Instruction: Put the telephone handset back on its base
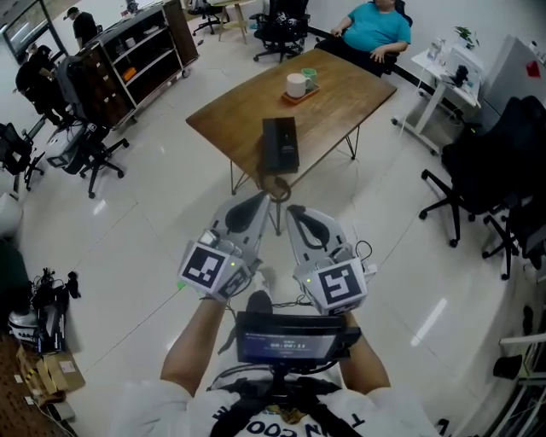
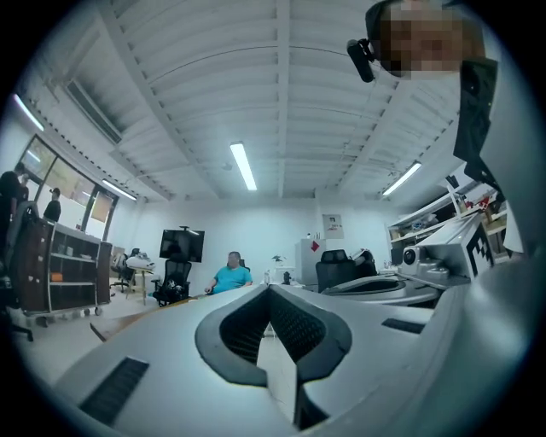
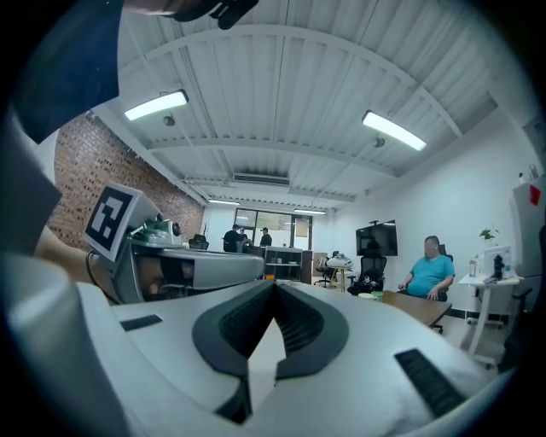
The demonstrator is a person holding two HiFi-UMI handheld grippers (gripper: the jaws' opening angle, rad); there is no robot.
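A black telephone (image 1: 280,145) lies near the front edge of a wooden table (image 1: 341,107); I cannot make out the handset apart from the base. Both grippers hang side by side over the white floor, short of the table and pointing at it. My left gripper (image 1: 259,199) is shut with nothing between its fingers, its ridged pads meeting at the tips (image 2: 271,292). My right gripper (image 1: 295,211) is shut and empty as well, pads together (image 3: 274,288). The telephone does not show in either gripper view; only the table's edge (image 3: 420,305) does.
A white mug (image 1: 296,84) and a green cup stand on a small tray at the table's far side. A person in a teal shirt (image 1: 376,26) sits beyond the table. Office chairs (image 1: 474,175) stand at right and left, a shelf cart (image 1: 128,64) at back left.
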